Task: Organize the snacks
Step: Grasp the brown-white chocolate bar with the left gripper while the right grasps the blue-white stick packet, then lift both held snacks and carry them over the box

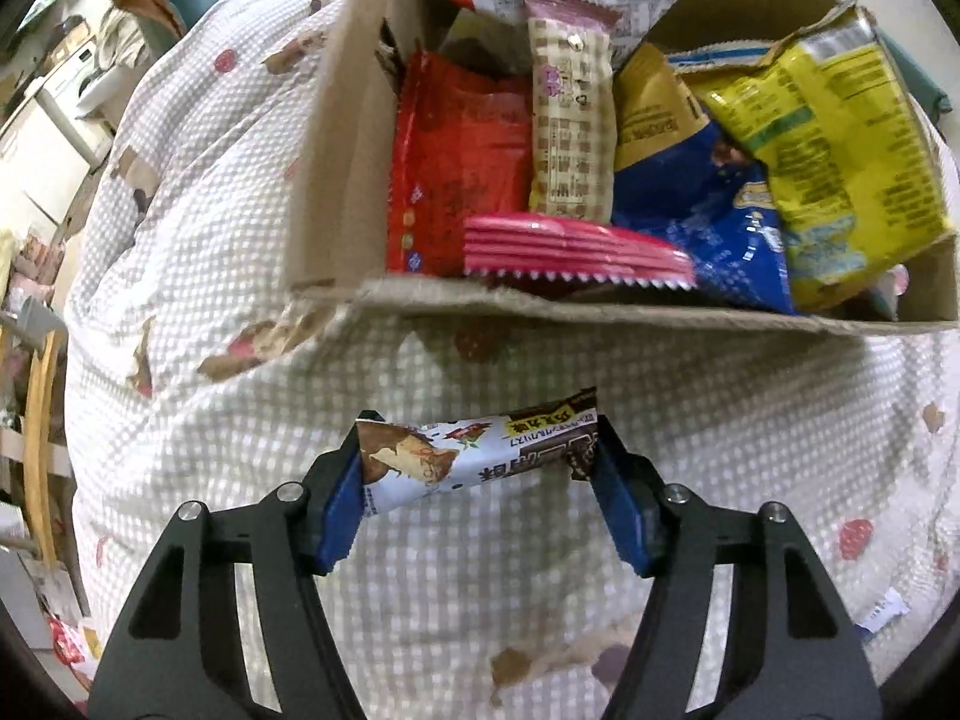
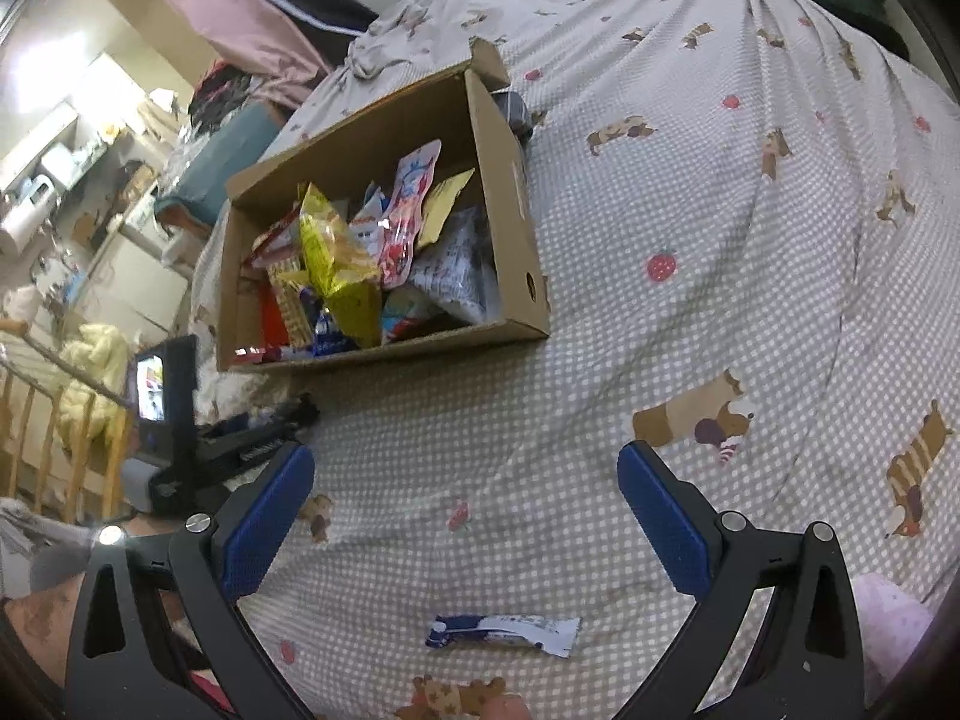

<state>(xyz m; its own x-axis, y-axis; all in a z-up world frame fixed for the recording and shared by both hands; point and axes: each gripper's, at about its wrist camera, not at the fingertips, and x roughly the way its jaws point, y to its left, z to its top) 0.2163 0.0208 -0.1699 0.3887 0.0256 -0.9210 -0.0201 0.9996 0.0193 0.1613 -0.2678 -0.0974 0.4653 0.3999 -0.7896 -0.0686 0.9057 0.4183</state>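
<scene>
The left gripper (image 1: 477,459) grasps a snack bar (image 1: 480,456) endwise just above the bedspread (image 1: 240,180), short of the cardboard box (image 1: 336,138), for transfer, while the right gripper (image 2: 465,498) hangs released above a flat packet (image 2: 504,639).

Dim indoor light, perhaps slight blur.

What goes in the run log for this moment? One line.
left gripper: shut on snack bar, above bedspread | right gripper: open, empty | cardboard box: holds snacks | blue-white packet: loose on bedspread
</scene>
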